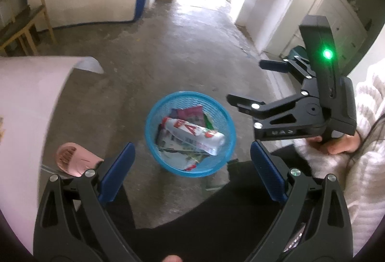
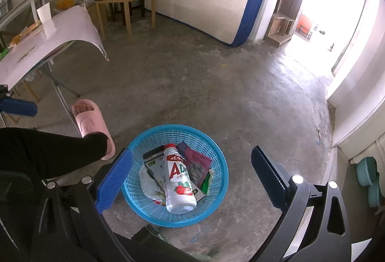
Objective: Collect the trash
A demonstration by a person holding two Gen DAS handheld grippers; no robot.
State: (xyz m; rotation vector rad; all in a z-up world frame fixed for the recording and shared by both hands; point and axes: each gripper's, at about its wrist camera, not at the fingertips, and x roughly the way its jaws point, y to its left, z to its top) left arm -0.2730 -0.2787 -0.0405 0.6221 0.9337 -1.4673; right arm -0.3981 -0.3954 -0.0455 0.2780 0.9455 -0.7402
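Trash, chiefly a white bottle [image 2: 178, 179], lay in the blue basket [image 2: 216, 153] on the floor, directly ahead of and below my right gripper [image 2: 192, 180], its long axis pointing away. Both my grippers, left [image 1: 192, 165] included, were spread open and empty.

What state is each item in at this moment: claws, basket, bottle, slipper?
Left claw: open, empty.
Right claw: open, empty.
Blue plastic mesh basket: upright on the floor, holding trash.
White plastic drink bottle with red cap: lying on its side atop wrappers in the basket, capped.
Pink rubber slipper: worn on foot.
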